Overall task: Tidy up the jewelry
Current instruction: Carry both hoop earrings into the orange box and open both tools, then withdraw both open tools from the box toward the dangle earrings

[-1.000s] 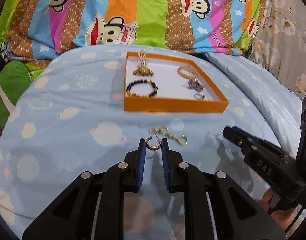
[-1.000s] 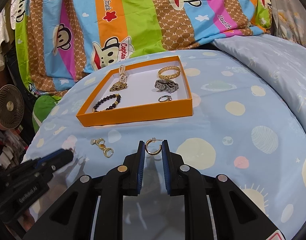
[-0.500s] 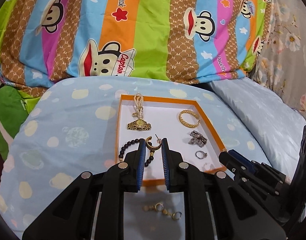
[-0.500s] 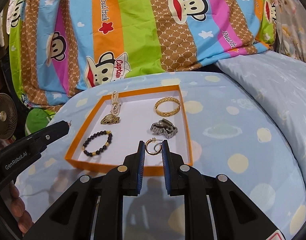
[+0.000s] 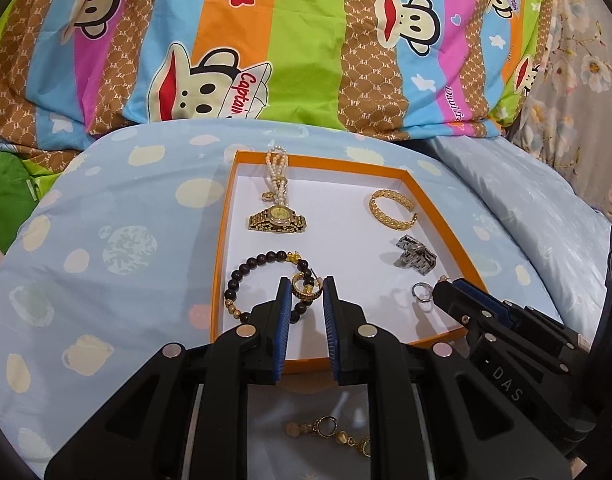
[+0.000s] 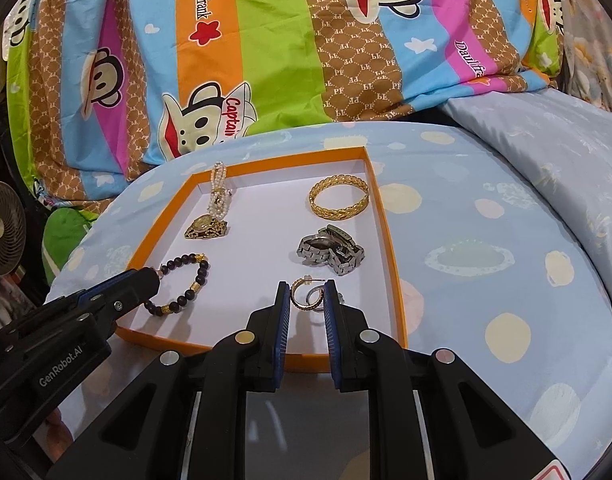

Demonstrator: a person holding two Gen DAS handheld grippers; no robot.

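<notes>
Two grippers, each holding one gold hoop earring over the orange tray.

Left wrist view: left gripper (image 5: pixel 306 294) at lower centre, jaws closed to a narrow gap on a hoop (image 5: pixel 305 289). Hoop overlaps the bead bracelet (image 5: pixel 266 284) in the picture; contact with bracelet or tray floor cannot be told. Tray (image 5: pixel 438 216) sits mid-frame on the blue spotted bed (image 5: pixel 106 240). In the tray: pearl strand (image 5: pixel 277 178) at upper left, draped over the far wall; gold watch (image 5: pixel 278 218) just below it; gold bangle (image 5: pixel 392 208) upper right; steel watch (image 5: pixel 416 256) below the bangle; small silver ring (image 5: pixel 422 293) at lower right. Right gripper (image 5: pixel 450 288) enters from the right edge, tip just beside the ring. One gold piece (image 5: pixel 330 432) with links and rings lies on the bed outside the tray, at frame bottom between the left gripper's arms.

Right wrist view: right gripper (image 6: pixel 306 296) at lower centre, jaws narrowed onto the second hoop (image 6: pixel 302 294), post pointing up and right. Silver ring sits just behind this hoop, partly hidden. Steel watch (image 6: pixel 332 252) lies just above the tips, bangle (image 6: pixel 339 197) beyond it. Left gripper (image 6: pixel 148 280) comes in from the left edge, tip over the bracelet (image 6: pixel 182 284). Striped monkey-print quilt (image 6: pixel 266 52) fills the upper frame. Fan (image 6: pixel 2 228) at the left edge.
</notes>
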